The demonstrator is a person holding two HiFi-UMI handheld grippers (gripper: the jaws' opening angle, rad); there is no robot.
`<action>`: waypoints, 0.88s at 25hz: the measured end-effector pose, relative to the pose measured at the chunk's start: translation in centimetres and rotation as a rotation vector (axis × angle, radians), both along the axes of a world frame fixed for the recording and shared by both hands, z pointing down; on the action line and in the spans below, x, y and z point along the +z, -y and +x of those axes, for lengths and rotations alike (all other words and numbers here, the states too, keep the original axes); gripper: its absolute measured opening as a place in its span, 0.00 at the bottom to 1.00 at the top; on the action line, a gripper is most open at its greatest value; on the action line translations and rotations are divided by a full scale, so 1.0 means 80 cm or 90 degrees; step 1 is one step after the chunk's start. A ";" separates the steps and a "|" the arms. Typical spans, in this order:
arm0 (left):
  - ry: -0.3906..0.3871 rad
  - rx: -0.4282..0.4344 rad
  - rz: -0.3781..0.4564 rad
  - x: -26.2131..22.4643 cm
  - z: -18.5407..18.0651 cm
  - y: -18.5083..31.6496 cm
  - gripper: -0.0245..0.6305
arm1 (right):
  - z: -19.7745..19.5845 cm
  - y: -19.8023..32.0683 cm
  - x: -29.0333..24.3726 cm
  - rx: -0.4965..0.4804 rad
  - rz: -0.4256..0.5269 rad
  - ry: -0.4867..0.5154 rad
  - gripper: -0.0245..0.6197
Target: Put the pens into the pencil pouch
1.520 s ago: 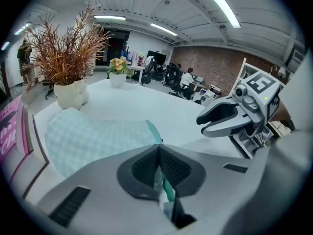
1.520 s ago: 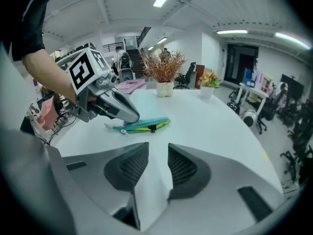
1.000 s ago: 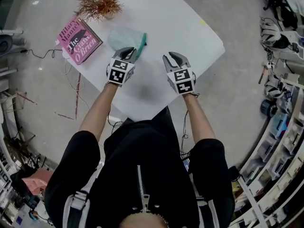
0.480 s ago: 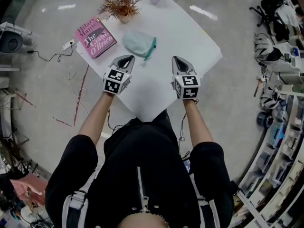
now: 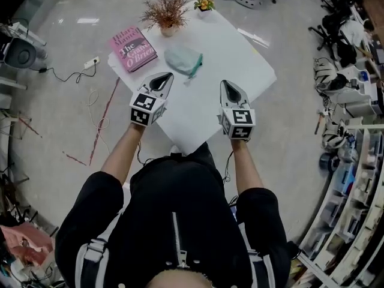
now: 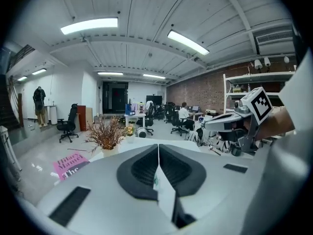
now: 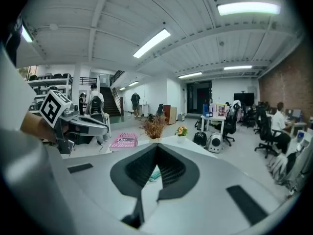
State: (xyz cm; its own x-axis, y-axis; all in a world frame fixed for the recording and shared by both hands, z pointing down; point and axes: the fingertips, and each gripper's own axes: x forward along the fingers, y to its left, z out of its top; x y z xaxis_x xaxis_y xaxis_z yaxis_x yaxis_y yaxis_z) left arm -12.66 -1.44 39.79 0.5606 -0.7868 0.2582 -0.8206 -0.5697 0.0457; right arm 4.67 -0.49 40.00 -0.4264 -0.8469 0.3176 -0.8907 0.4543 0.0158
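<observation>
My left gripper [image 5: 167, 77] and right gripper [image 5: 225, 84] have their jaws closed, empty. The pouch [image 5: 183, 59] lies upper centre on the counter [image 5: 234, 50]. No pens show loose, so the task is likely done.

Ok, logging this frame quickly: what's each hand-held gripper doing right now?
Left hand-held gripper: closed, holding nothing.
Right hand-held gripper: closed, holding nothing.

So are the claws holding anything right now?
No, nothing is held. The left claw and the right claw are both shut with nothing between their jaws. The pouch lies on the table, and neither claw touches it.
</observation>
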 end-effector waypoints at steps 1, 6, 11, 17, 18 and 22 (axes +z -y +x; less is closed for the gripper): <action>-0.005 -0.001 0.010 -0.009 -0.001 -0.004 0.07 | -0.004 -0.006 -0.009 -0.003 0.012 0.002 0.05; -0.017 0.005 0.045 -0.037 -0.003 -0.022 0.07 | -0.011 -0.025 -0.031 0.002 0.040 0.007 0.05; -0.019 0.007 0.053 -0.044 -0.010 -0.028 0.07 | -0.011 -0.032 -0.030 0.013 0.041 0.018 0.05; -0.020 0.005 0.047 -0.043 -0.014 -0.031 0.07 | -0.013 -0.036 -0.033 0.015 0.041 0.015 0.05; -0.021 0.006 0.046 -0.043 -0.014 -0.032 0.07 | -0.013 -0.037 -0.032 0.015 0.041 0.015 0.05; -0.021 0.006 0.039 -0.036 -0.016 -0.033 0.07 | -0.018 -0.040 -0.028 0.013 0.031 0.016 0.05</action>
State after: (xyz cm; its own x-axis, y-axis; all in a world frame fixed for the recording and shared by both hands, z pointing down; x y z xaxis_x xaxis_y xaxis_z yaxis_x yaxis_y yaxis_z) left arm -13.94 1.23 36.95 0.5757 -0.7951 0.1906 -0.8137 -0.5801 0.0378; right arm 3.23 2.74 37.72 -0.4161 -0.8699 0.2646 -0.9003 0.4351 0.0147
